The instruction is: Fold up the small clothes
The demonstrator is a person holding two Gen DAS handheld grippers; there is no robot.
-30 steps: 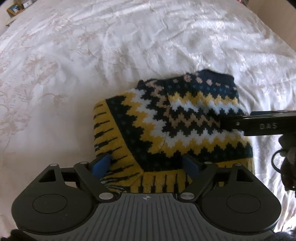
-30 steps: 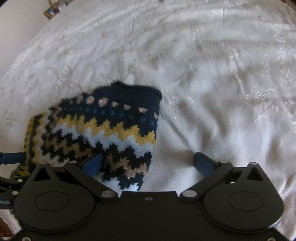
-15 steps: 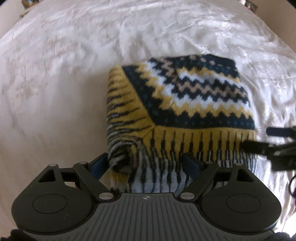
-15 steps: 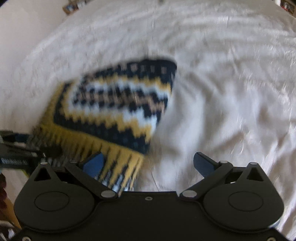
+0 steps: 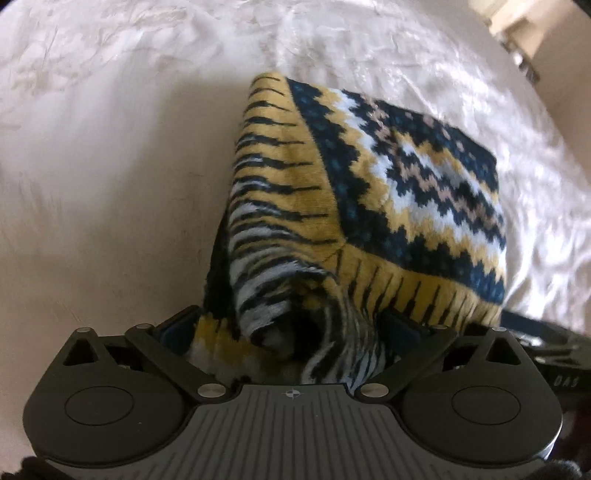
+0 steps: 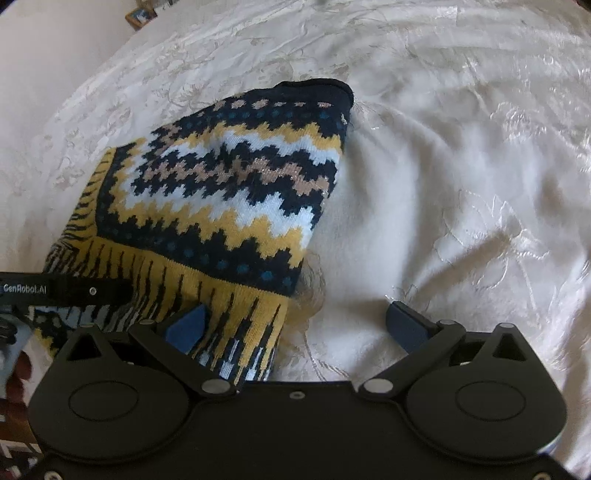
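Note:
A small knitted sweater (image 5: 391,199) with navy, yellow, white and tan zigzags lies folded on the white bedspread (image 5: 110,147). My left gripper (image 5: 291,328) is open with its jaws wide apart, and the sweater's striped hem edge bunches up between them. In the right wrist view the sweater (image 6: 229,192) fills the left half. My right gripper (image 6: 295,325) is open; its left finger (image 6: 186,326) rests on the yellow hem and its right finger (image 6: 406,325) is over bare bedspread. The left gripper's black finger (image 6: 66,290) shows at the left edge.
The embroidered white bedspread (image 6: 461,166) spreads all around the sweater. A small framed picture (image 6: 140,14) stands beyond the bed at the far left. Furniture (image 5: 517,44) shows past the bed's far right corner.
Both grippers have drawn back toward the sweater's near hem. The hem edge now bunches up between the left jaws. The sweater looks larger and turned in the left view.

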